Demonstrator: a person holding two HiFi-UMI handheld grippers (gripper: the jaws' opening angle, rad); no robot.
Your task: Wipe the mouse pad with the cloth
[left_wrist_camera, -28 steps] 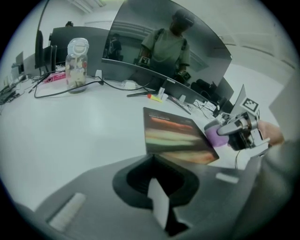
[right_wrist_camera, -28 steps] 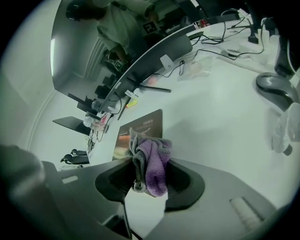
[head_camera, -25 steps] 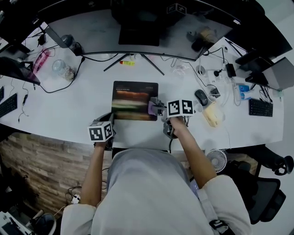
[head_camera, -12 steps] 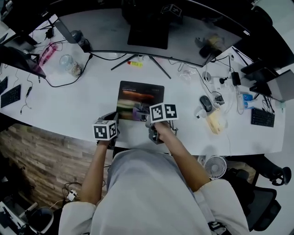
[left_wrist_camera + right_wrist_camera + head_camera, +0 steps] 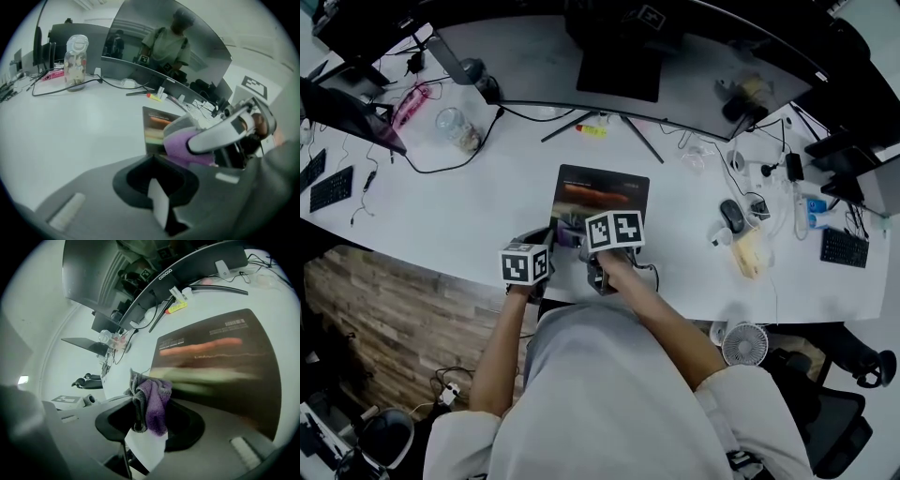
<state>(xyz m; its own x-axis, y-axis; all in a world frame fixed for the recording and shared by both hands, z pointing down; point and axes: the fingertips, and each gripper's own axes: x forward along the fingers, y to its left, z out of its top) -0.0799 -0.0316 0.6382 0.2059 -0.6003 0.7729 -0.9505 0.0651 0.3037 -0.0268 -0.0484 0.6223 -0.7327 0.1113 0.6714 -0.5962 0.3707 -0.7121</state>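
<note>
the right gripper (image 5: 146, 430) has its fingers clamped on the cloth (image 5: 152, 404), a purple and grey bundle that sticks up from between the tips. the mouse pad (image 5: 220, 362) spreads out just ahead of those fingers and to their right. in the head view the cloth (image 5: 568, 234) sits over the pad's (image 5: 605, 192) near left corner. the left gripper (image 5: 157, 201) has its fingers closed together with nothing between them. it sits low over the white desk (image 5: 469, 206). the pad's left edge lies just ahead of its fingers, and the cloth (image 5: 180, 145) is close on their right.
</note>
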